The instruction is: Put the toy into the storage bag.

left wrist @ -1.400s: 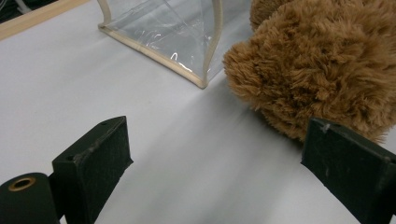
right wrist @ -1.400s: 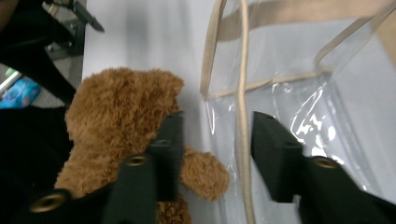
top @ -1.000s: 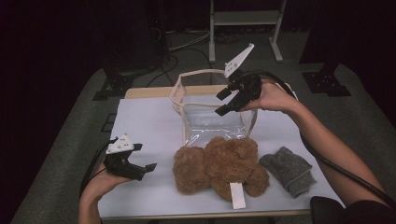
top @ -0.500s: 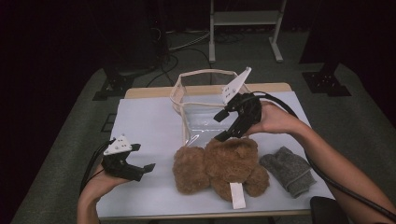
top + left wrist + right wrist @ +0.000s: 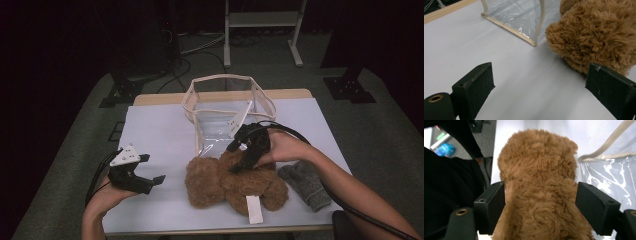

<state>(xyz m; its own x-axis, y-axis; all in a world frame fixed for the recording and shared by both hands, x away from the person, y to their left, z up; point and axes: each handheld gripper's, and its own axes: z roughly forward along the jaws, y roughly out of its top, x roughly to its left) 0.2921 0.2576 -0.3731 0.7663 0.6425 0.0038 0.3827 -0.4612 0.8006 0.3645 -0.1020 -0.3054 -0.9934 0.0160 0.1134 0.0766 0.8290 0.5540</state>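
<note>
A brown teddy bear point(image 5: 235, 182) lies near the table's front edge, a white tag point(image 5: 253, 209) hanging from it. My right gripper point(image 5: 235, 159) has come down over the bear's upper part. Its jaws have just been opening and stand open with the bear's fur point(image 5: 539, 190) between them; the pads do not squeeze it. A clear plastic bag with beige trim point(image 5: 225, 110) stands open just behind the bear. My left gripper point(image 5: 150, 168) hovers open at the front left with nothing between its jaws, the bear point(image 5: 594, 35) and bag point(image 5: 519, 17) ahead of it.
A grey knitted mitten point(image 5: 307, 182) lies right of the bear. The white table top point(image 5: 160, 130) has bare room on its left half. A metal stand point(image 5: 260, 20) and cables are on the floor behind the table.
My right gripper has dropped from above the bag toward the front and now straddles the bear. The left gripper has stayed put.
</note>
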